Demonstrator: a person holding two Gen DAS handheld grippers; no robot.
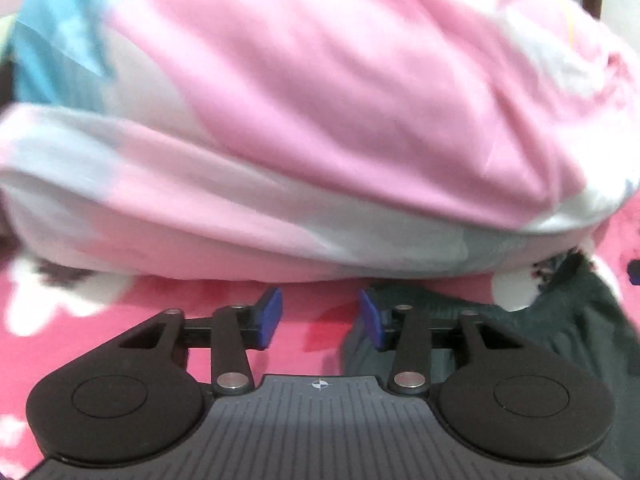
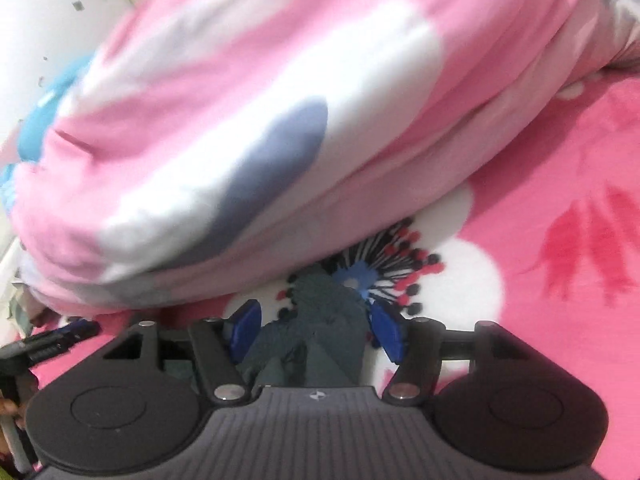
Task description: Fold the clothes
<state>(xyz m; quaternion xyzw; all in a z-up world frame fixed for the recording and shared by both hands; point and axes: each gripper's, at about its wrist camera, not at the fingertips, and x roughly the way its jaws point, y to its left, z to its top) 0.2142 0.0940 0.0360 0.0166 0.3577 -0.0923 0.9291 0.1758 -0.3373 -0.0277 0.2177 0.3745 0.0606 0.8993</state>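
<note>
A dark grey-green garment [image 2: 320,320] lies crumpled on the pink flowered bedspread [image 2: 560,200]. In the right wrist view it sits between the blue pads [image 2: 386,332] of my right gripper [image 2: 316,328], whose jaws stand apart and do not press on it. In the left wrist view the same garment [image 1: 560,328] spreads out at the lower right. My left gripper [image 1: 320,320] is open, its right pad [image 1: 370,320] at the garment's edge and bare bedspread between the jaws. The left gripper's tip [image 2: 60,338] also shows at the far left of the right wrist view.
A bulky pink, white and blue quilt [image 1: 320,120] lies rolled just beyond both grippers and fills the upper half of each view [image 2: 240,120]. A pale wall [image 2: 48,20] shows at the upper left of the right wrist view. The picture is blurred.
</note>
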